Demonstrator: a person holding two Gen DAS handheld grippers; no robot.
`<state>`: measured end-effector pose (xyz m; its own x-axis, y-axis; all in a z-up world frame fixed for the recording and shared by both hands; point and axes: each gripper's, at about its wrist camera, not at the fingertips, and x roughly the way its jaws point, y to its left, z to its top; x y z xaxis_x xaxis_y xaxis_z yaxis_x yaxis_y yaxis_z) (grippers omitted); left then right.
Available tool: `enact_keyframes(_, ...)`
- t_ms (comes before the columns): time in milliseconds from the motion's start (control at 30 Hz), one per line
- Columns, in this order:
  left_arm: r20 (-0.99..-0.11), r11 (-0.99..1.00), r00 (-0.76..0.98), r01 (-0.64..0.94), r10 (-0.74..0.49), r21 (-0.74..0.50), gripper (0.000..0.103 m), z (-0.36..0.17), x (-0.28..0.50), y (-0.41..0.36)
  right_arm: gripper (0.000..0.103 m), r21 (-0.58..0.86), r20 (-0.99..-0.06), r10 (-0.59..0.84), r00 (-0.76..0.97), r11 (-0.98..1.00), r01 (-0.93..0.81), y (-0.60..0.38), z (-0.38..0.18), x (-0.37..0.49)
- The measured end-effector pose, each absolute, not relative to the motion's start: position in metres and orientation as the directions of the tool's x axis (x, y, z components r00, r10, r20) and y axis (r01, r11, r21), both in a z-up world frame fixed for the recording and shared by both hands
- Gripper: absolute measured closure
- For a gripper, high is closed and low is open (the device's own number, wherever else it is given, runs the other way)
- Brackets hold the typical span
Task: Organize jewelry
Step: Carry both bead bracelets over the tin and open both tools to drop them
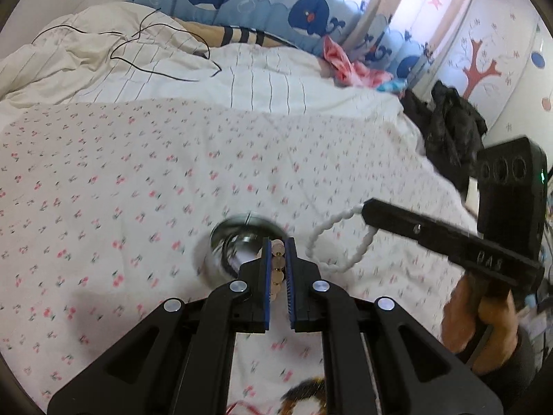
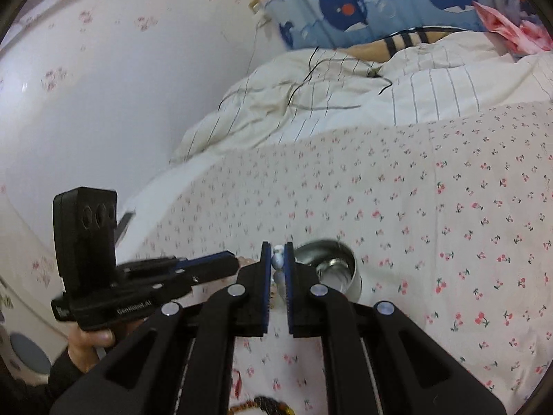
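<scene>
My left gripper (image 1: pixel 278 249) is shut on a string of pale gold-pink beads (image 1: pixel 277 269), held just above a small round metal tin (image 1: pixel 238 245) on the cherry-print bedspread. My right gripper (image 1: pixel 366 212) is shut on a white bead bracelet (image 1: pixel 337 242) whose loop hangs to the right of the tin. In the right wrist view, the right gripper (image 2: pixel 277 252) pinches white and pale blue beads (image 2: pixel 278 266), with the tin (image 2: pixel 337 269) just right of it and the left gripper (image 2: pixel 238 262) at its left.
The cherry-print bedspread (image 1: pixel 138 180) covers the bed. A rumpled striped duvet (image 1: pixel 172 69) with a black cable (image 1: pixel 138 45) lies behind. Dark clothing (image 1: pixel 449 131) sits at the bed's right edge. More brown beads (image 2: pixel 262 404) lie near the bottom edge. A white wall (image 2: pixel 103 86) stands left.
</scene>
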<state>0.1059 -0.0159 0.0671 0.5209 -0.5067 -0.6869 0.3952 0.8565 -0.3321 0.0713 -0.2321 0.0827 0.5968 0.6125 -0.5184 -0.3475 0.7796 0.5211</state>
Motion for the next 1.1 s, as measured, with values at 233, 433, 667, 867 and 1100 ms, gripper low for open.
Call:
enact_keyframes(233, -0.668, 0.863, 0.547, 0.361, -0.503, -0.354, 0.096, 0.059, 0.129, -0.035, 0.095, 0.582, -0.483, 0.629, 0.609, 0.750, -0.313, -0.229, 0.069, 0.089)
enact_keyframes(433, -0.721, 0.893, 0.528, 0.305, -0.448, -0.331, 0.096, 0.029, 0.146, -0.035, 0.094, 0.587, -0.543, 0.607, 0.581, 0.768, -0.254, -0.223, 0.030, 0.108)
enact_keyframes(667, -0.776, 0.922, 0.505, 0.281, -0.378, -0.266, 0.067, 0.019, 0.144, -0.035, 0.062, 0.544, -0.617, 0.575, 0.536, 0.805, -0.238, -0.215, 0.017, 0.111)
enact_keyframes(867, -0.768, 0.929, 0.531, 0.289, -0.357, -0.231, 0.049, 0.034, 0.126, -0.019, 0.062, 0.509, -0.604, 0.557, 0.570, 0.820, -0.262, -0.224, 0.042, 0.098)
enact_keyframes(1100, -0.813, 0.928, 0.488, 0.336, -0.316, -0.160, 0.045, 0.030, 0.093, 0.001, 0.050, 0.381, -0.689, 0.524, 0.501, 0.849, -0.365, -0.207, 0.056, 0.057)
